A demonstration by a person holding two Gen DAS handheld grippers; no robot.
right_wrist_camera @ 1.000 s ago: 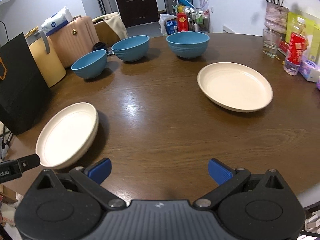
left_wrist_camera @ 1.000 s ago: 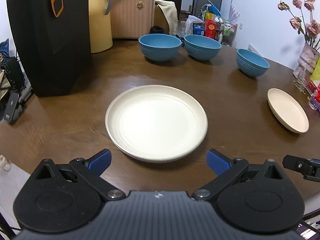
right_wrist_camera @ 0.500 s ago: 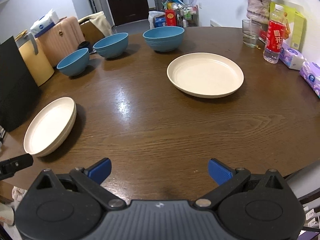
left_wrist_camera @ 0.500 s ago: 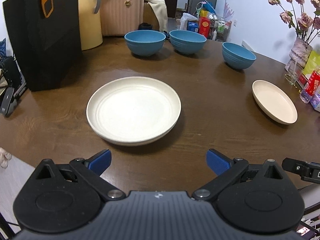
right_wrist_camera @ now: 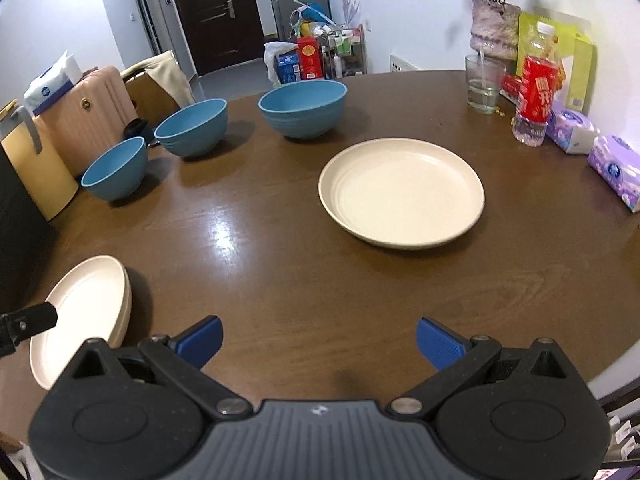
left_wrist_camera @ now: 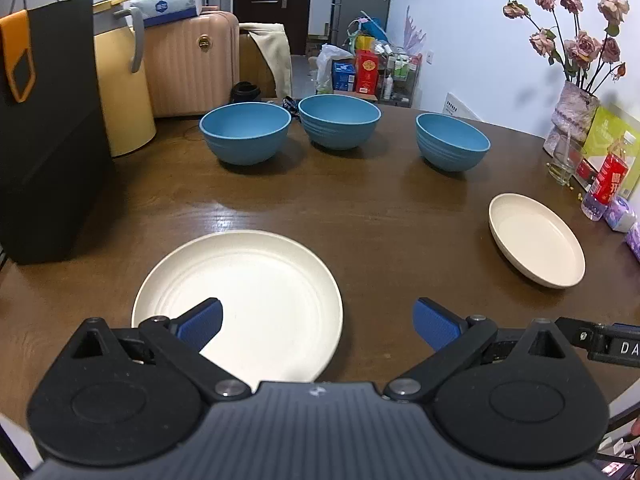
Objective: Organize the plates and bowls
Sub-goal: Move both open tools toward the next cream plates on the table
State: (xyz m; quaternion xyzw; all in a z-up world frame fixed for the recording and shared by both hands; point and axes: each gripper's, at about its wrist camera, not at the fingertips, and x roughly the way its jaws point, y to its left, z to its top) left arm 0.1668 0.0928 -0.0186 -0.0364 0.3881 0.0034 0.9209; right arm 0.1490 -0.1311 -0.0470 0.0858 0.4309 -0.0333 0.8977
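Observation:
Two cream plates and three blue bowls sit on a round brown table point(left_wrist_camera: 380, 220). The near cream plate point(left_wrist_camera: 248, 292) lies just under my left gripper point(left_wrist_camera: 318, 326), which is open and empty above its front edge. The second cream plate point(right_wrist_camera: 402, 192) lies ahead and right of my right gripper point(right_wrist_camera: 318, 342), also open and empty. In the left wrist view that plate point(left_wrist_camera: 536, 240) is at the right. The bowls point(left_wrist_camera: 245, 133) point(left_wrist_camera: 339, 121) point(left_wrist_camera: 452, 142) stand in a row at the far side. In the right wrist view the near plate point(right_wrist_camera: 86, 308) shows as a stack at the left.
A black paper bag point(left_wrist_camera: 48, 132) and a yellow jug point(left_wrist_camera: 124, 88) stand at the table's left. A vase of flowers point(right_wrist_camera: 494, 28), a glass point(right_wrist_camera: 482, 84), a red-labelled bottle point(right_wrist_camera: 536, 92) and tissue packs point(right_wrist_camera: 616, 166) line the right edge. A pink suitcase point(left_wrist_camera: 188, 64) stands behind.
Both grippers have pulled back and risen a little over the second. The left one has shifted right, so the near plate now sits lower left. Nothing was grasped.

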